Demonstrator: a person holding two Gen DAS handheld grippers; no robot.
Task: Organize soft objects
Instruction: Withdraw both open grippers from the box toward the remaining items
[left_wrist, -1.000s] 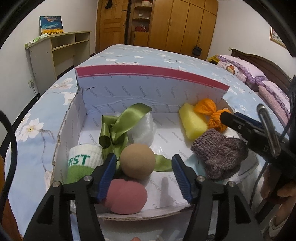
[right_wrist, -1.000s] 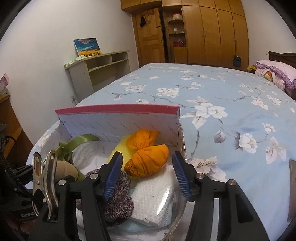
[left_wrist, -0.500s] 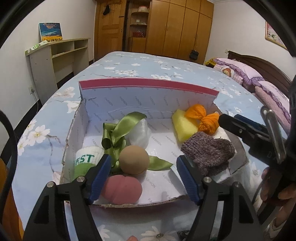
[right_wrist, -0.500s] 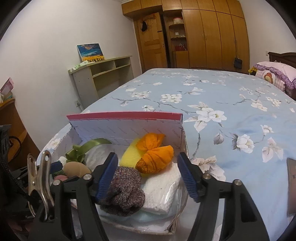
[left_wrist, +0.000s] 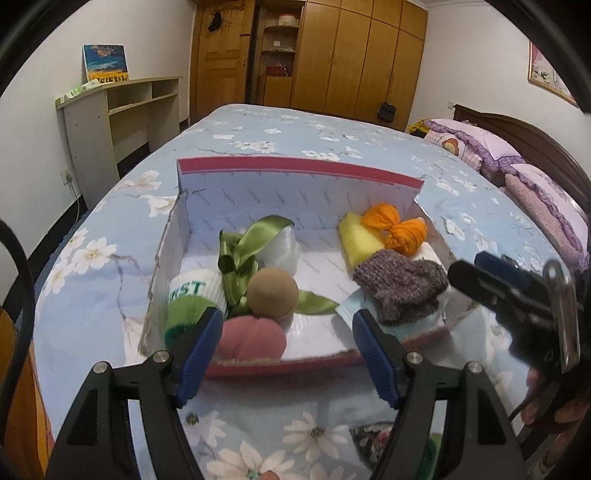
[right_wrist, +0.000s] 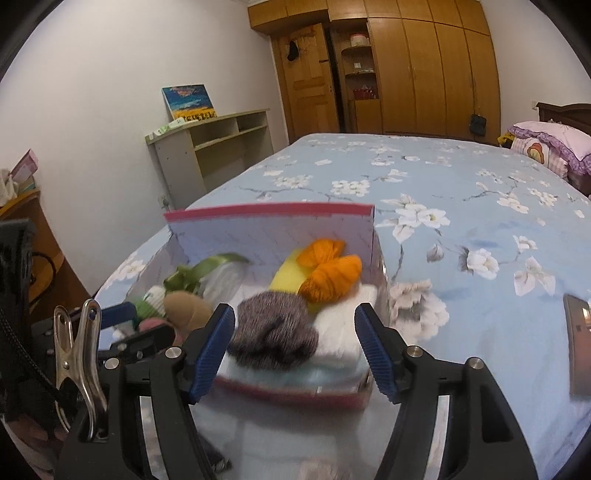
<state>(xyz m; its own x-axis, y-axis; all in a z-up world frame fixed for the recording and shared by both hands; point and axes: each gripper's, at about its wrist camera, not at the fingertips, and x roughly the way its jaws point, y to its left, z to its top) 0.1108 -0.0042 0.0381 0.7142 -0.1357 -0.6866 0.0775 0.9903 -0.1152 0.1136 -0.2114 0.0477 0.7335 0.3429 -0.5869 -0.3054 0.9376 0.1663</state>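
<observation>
A white cardboard box with a red rim lies on the bed. It holds a pink sponge, a tan ball, a green ribbon, a green-and-white sock, a yellow sponge, an orange cloth and a grey knitted sock. My left gripper is open and empty, just in front of the box. My right gripper is open and empty, in front of the box's right end.
The bed has a blue floral sheet. Pillows lie at the right. A shelf unit stands by the left wall and wardrobes at the back. A dark object lies on the bed at the right.
Both grippers have drawn back from the box and stay open. The box and its contents look smaller and farther away.
</observation>
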